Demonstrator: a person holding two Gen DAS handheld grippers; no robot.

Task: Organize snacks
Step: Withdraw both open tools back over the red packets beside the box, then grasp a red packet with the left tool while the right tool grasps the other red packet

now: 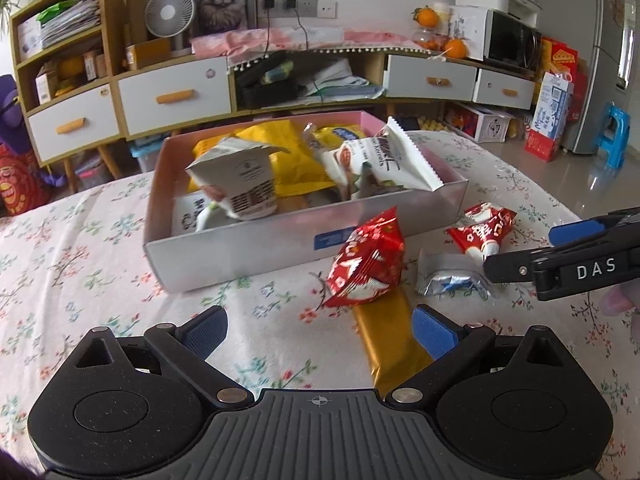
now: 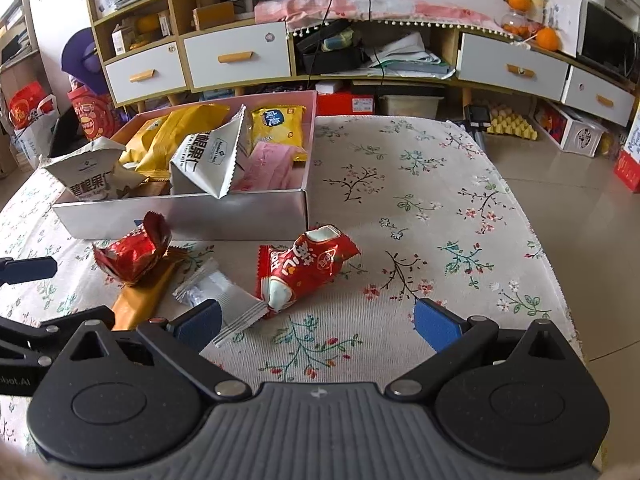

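A shallow pink-and-grey box (image 1: 248, 252) (image 2: 248, 216) on the floral tablecloth holds several white and yellow snack bags. In front of it lie a crumpled red bag (image 1: 366, 266) (image 2: 130, 254), a gold bar (image 1: 390, 344) (image 2: 140, 300) partly under it, a silver packet (image 1: 448, 276) (image 2: 224, 296) and a second red bag (image 1: 484, 232) (image 2: 308, 266). My left gripper (image 1: 320, 328) is open, low over the table, with the gold bar between its fingers. My right gripper (image 2: 318, 322) is open just short of the silver packet and the second red bag.
The floral tablecloth (image 2: 440, 208) stretches bare to the right of the box. Behind the table stands a low cabinet with white drawers (image 1: 172, 96), shelves, a fan (image 1: 168, 12) and a microwave (image 1: 508, 40). Boxes and a blue stool (image 1: 614, 136) sit on the floor.
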